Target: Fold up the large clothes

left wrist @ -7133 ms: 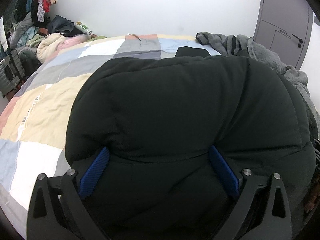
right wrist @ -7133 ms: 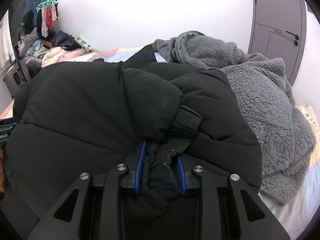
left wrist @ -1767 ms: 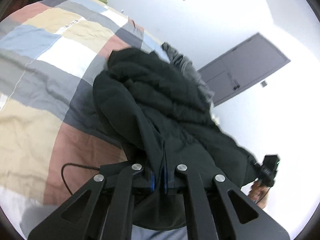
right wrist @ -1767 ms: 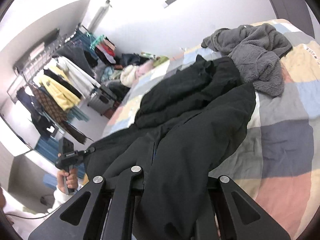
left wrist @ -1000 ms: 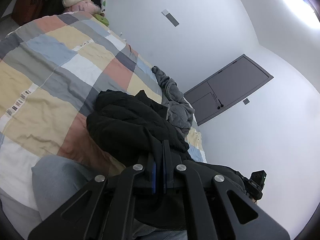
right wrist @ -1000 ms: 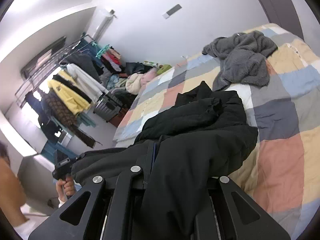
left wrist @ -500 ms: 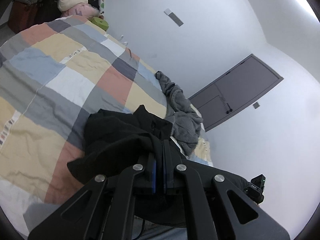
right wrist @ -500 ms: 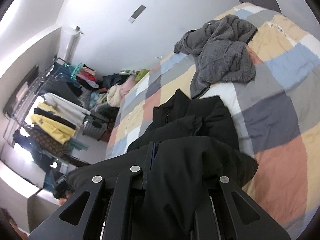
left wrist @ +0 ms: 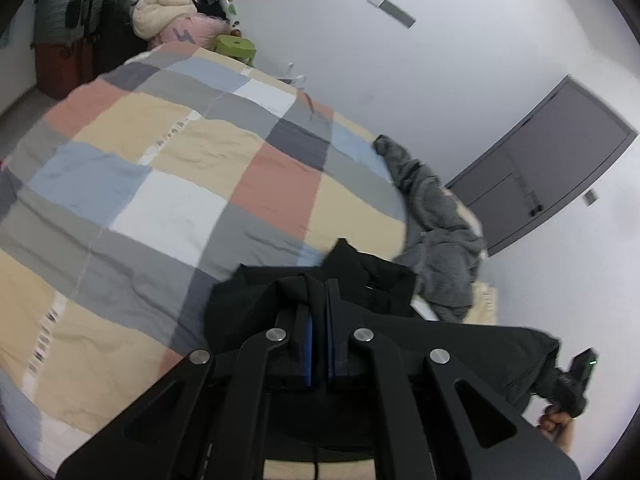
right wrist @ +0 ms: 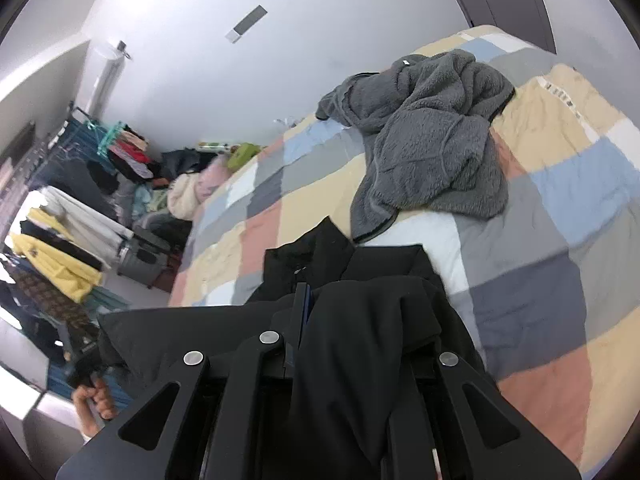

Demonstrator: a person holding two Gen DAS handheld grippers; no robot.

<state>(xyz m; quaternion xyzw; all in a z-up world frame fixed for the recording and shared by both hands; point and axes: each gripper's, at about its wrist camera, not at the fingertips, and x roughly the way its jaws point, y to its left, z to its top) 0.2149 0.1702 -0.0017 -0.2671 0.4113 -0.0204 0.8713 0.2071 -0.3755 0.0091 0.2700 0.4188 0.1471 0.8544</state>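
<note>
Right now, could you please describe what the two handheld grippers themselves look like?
Both match: the left gripper and right gripper have matte black angular frames with triangular cut-outs, round silver bolt heads and blue pads lining the black fingers. No cables or markings are visible.

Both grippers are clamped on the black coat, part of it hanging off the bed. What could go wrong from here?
1. The black coat drapes over the right gripper, hiding one finger; fabric may snag on release.
2. The left gripper pinches only a thin fold, which could slip under the coat's weight.
3. The grey fleece lies just beyond the coat on the patchwork quilt; spreading the coat may overlap it.
</note>
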